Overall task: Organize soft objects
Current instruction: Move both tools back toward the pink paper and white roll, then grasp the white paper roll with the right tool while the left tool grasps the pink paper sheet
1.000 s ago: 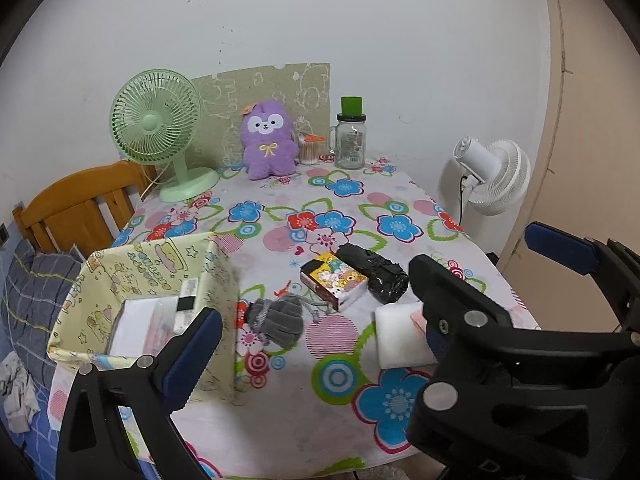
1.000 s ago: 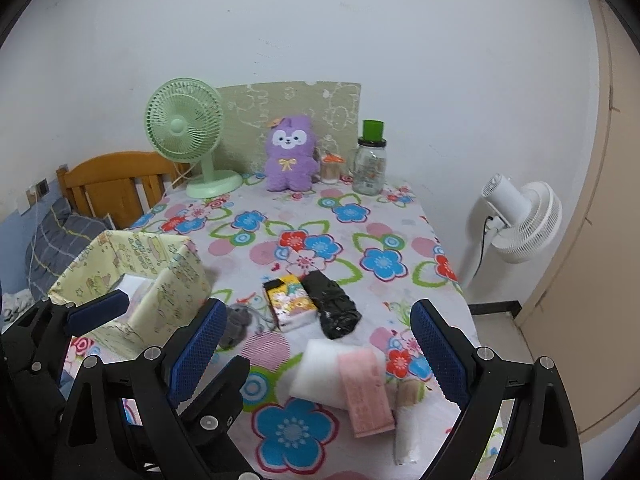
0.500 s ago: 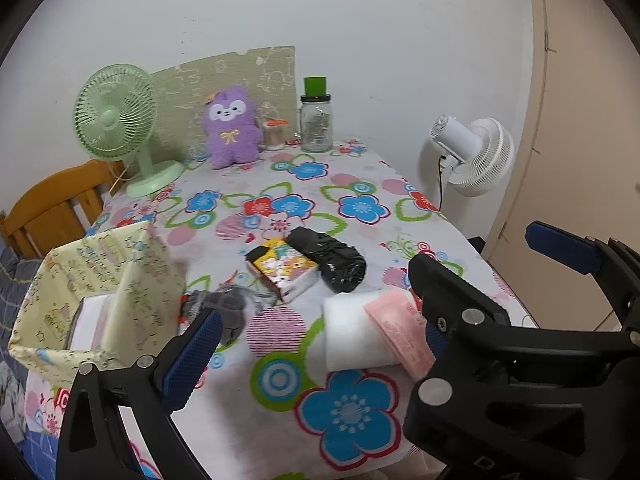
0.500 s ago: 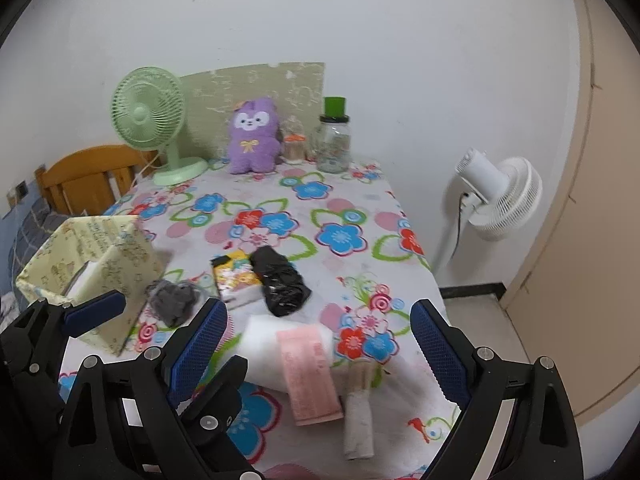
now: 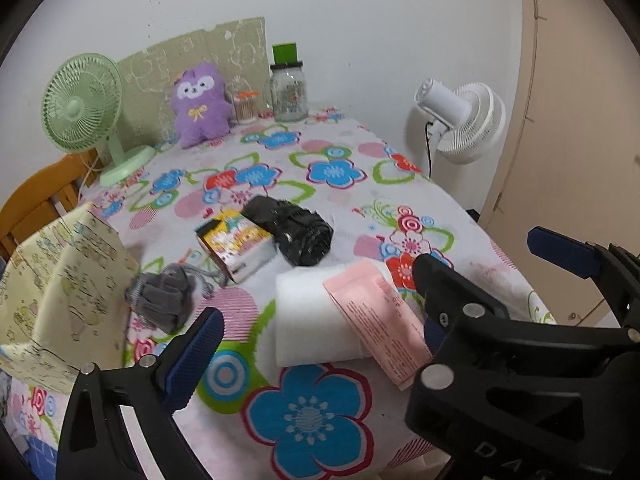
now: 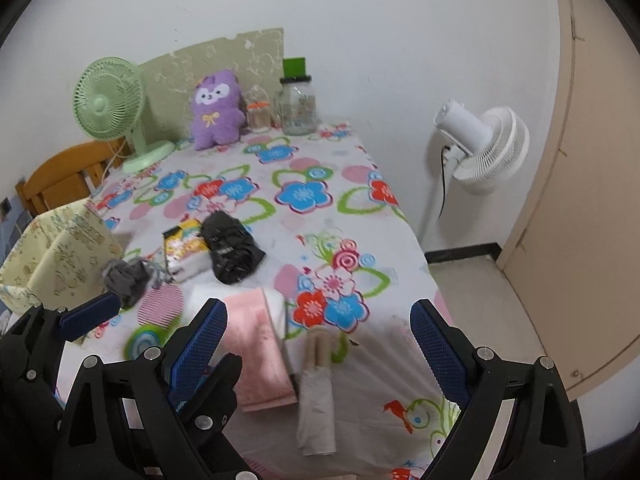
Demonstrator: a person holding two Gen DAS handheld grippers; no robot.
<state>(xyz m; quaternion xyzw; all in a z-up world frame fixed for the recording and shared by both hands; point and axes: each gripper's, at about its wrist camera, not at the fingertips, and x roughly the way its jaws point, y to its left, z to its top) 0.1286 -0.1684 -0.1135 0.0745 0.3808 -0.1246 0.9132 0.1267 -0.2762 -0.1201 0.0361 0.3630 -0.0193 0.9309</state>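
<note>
A white soft roll [image 5: 308,320] with a pink cloth [image 5: 376,320] across it lies near the table's front edge. Behind it sit a black bundle [image 5: 292,232], a colourful tissue pack [image 5: 236,244] and a grey knitted bundle [image 5: 160,296]. A yellow fabric box [image 5: 60,280] stands at the left. A beige rolled cloth [image 6: 318,384] hangs over the front edge. A purple plush [image 5: 200,104] sits at the back. My left gripper [image 5: 316,344] is open above the white roll; its right finger is hidden behind the right gripper. My right gripper [image 6: 318,332] is open over the beige roll.
A green desk fan [image 5: 84,112] and a glass jar with a green lid [image 5: 288,88] stand at the back of the flowered tablecloth [image 5: 332,172]. A wooden chair [image 5: 36,200] is at the left. A white floor fan [image 6: 484,148] and a beige door [image 6: 592,200] are to the right.
Both views have swung to the right and drawn closer to the table's front edge; the objects have slid left in view. Both grippers stay open and hold nothing.
</note>
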